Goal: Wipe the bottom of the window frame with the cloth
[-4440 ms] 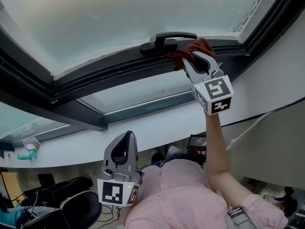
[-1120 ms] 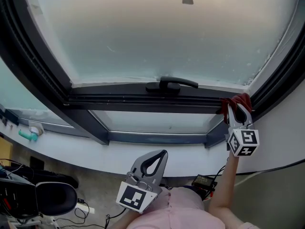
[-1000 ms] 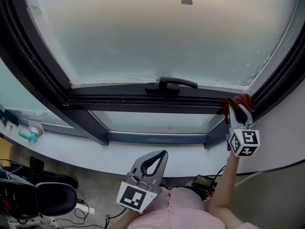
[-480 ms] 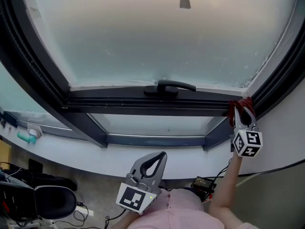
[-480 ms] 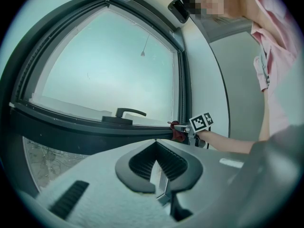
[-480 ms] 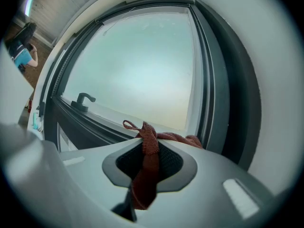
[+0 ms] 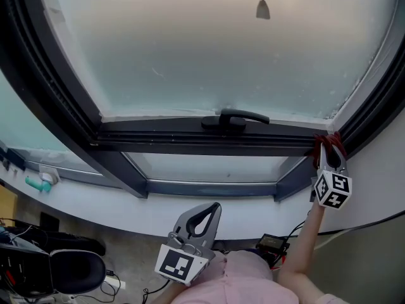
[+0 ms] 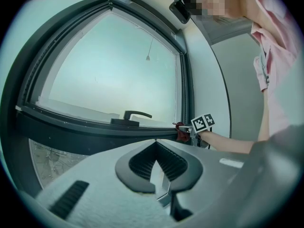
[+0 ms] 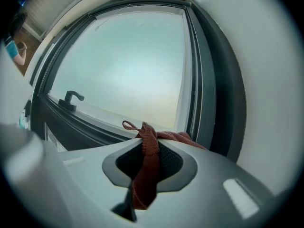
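Observation:
A dark red cloth (image 7: 331, 144) is clamped in my right gripper (image 7: 328, 152), which presses it against the bottom right corner of the dark window frame (image 7: 158, 138). In the right gripper view the cloth (image 9: 148, 151) hangs down between the shut jaws, with the frame corner (image 9: 199, 122) just beyond. My left gripper (image 7: 204, 219) hangs low near the person's chest, away from the window, its jaws together with nothing in them. The left gripper view shows the right gripper and the cloth (image 8: 182, 132) far off at the frame's right end.
A black window handle (image 7: 233, 120) sits mid-frame on the bottom rail. Below it runs a lower glass pane (image 7: 209, 167) and a white sill (image 7: 126, 211). A chair (image 7: 69, 274) and cables lie on the floor at lower left. A white wall (image 7: 380, 176) borders the frame on the right.
The right gripper has slid the cloth rightward along the bottom rail, from beside the handle to the frame's right corner. The left gripper has stayed low.

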Demonstrator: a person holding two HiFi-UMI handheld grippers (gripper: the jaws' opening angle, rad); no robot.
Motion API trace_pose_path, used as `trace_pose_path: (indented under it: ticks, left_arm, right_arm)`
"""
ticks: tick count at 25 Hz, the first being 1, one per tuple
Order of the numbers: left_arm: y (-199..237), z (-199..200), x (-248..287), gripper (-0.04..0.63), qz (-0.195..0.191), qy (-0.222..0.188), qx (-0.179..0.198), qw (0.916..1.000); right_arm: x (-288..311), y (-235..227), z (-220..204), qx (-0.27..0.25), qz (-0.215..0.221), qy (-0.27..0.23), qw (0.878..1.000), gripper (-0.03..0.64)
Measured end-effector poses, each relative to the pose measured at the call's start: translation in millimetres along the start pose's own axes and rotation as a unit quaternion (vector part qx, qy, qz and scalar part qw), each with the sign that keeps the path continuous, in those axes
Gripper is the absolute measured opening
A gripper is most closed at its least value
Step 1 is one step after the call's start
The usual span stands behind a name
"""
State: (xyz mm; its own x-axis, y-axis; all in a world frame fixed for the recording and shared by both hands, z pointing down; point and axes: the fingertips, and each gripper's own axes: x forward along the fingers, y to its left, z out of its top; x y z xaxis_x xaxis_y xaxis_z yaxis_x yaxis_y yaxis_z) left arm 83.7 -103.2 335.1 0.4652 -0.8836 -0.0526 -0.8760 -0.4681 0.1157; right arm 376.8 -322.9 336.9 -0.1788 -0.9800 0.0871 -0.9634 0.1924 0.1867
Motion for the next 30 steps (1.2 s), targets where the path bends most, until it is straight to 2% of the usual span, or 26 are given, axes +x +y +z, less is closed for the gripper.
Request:
trace_pose_path:
  ticks: [1,3,6,7,10,13,16,18,20,23,27,30]
  left_arm:
    - [2.6,0.7,-2.8,-0.003,0.001,0.000,0.000,1.0000]
    - [9.2,-0.5,-9.5,-0.003,0.002,0.007,0.000,1.0000]
    - [19.9,-9.6,-21.2,-0.003,0.001,0.042,0.004,0.9991]
    - [22.3,-8.2,-23.5,-0.003,-0.001,0.042,0.005,0.9991]
    - [28.4,10.6,-26.3,-0.003,-0.006,0.000,0.003,1.0000]
    - [38.8,9.9,-37.8,-0.003,-0.005,0.011,0.001,0.9999]
    - [51.9,5.0,-52.5,-0.003,0.001,0.026,0.000,0.9997]
    - [61.3,2.2,-62.7,-0.003,0.007,0.030,-0.002,0.9995]
    - [70.3,-7.4,-74.7,-0.003,0.011,0.054,0.000,0.9985]
    - [82.0,-10.9,-86.3,-0.003,0.017,0.061,-0.003,0.9980]
    - [95.7,-8.2,-96.6,-0.003,0.028,0.056,-0.003,0.9980]
    - [105.2,-4.3,-99.6,-0.003,0.034,0.048,-0.002,0.9983]
  right_arm:
    - [-2.9,4.9,2.4,0.011,0.006,-0.004,1.000,0.067]
    - [-12.4,26.9,13.7,0.061,0.044,-0.030,0.997,0.069]
    - [-32.3,88.7,40.9,0.139,0.137,-0.085,0.977,0.067]
    - [-39.0,114.2,47.0,0.145,0.168,-0.093,0.971,0.067]
    - [-52.6,190.8,45.4,0.116,0.245,-0.077,0.960,0.067]
    - [-54.1,249.5,28.3,0.082,0.277,-0.039,0.957,0.067]
    - [-48.5,291.9,19.0,0.069,0.291,-0.022,0.954,0.067]
    - [-39.5,311.3,14.0,0.076,0.291,-0.016,0.954,0.067]
    - [-28.5,323.8,10.2,0.092,0.283,-0.013,0.955,0.067]
    - [-11.7,333.0,13.2,0.107,0.259,-0.029,0.959,0.067]
    - [0.0,338.0,17.3,0.076,0.224,-0.046,0.970,0.064]
    - [-0.2,338.3,16.8,0.061,0.212,-0.050,0.974,0.064]
